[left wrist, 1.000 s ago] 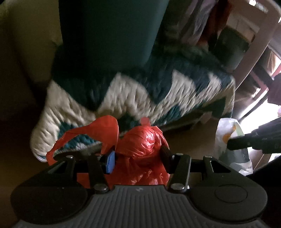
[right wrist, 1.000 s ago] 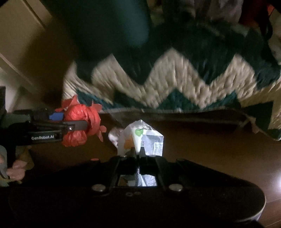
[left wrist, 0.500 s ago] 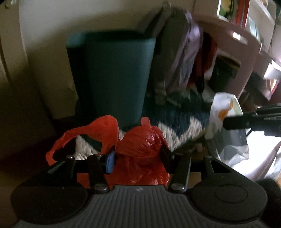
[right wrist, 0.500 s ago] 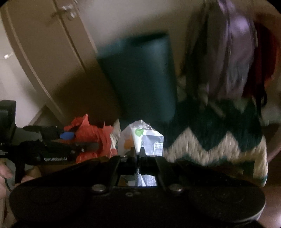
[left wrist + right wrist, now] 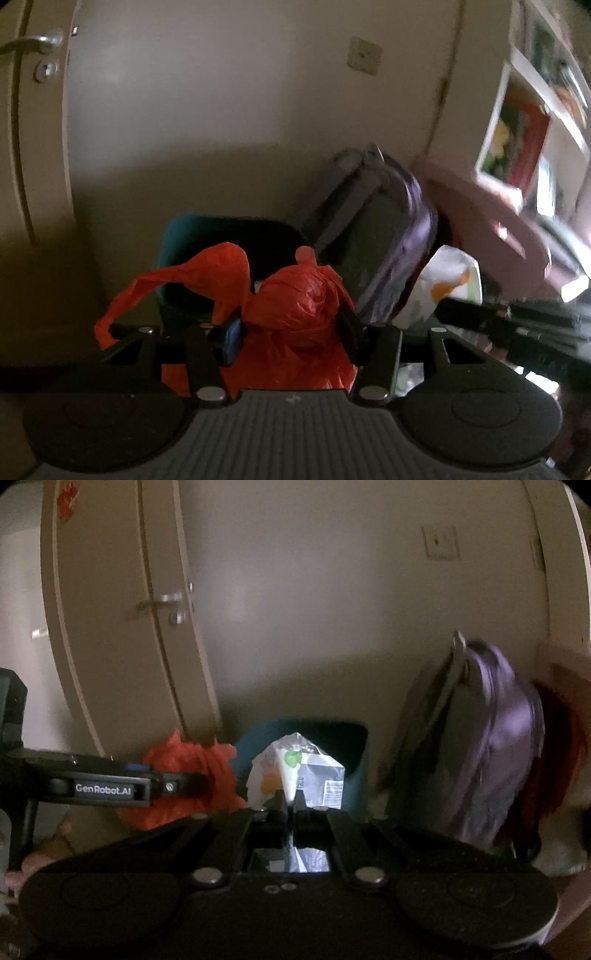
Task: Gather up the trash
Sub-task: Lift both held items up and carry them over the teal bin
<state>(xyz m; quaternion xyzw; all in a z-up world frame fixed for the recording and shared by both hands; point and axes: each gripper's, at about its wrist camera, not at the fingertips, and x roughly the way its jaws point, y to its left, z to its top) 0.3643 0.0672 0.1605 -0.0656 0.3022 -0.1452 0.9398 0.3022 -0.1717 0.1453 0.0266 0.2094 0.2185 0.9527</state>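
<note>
The left gripper (image 5: 291,332) has its jaws partway open and clamped on a knotted red plastic bag (image 5: 295,314). The bundle bulges up between the two fingers, a loose handle of the bag loops away to the left, and more red plastic hangs down below the jaws. From the other side the same red bag (image 5: 192,775) shows at the tip of the left gripper (image 5: 184,786), whose side bears a printed label.

The right gripper (image 5: 291,801) has its fingers pressed nearly together, pinching the lower edge of a crumpled white wrapper (image 5: 295,768) with green and orange marks and a printed panel. The wrapper stands up above the fingertips. In the left view this wrapper (image 5: 447,280) shows to the right, held at the tip of the right gripper (image 5: 443,306), just beside the red bag.

Beyond both loads stands a dark teal bin (image 5: 229,236) with its mouth open, close to the wall; the red bag sits in front of its rim (image 5: 306,727). To the right of the bin a purple and grey backpack (image 5: 480,738) leans upright. A beige door (image 5: 122,627) with a metal handle stands at the far left, and a wall switch plate (image 5: 439,541) is high on the right.
</note>
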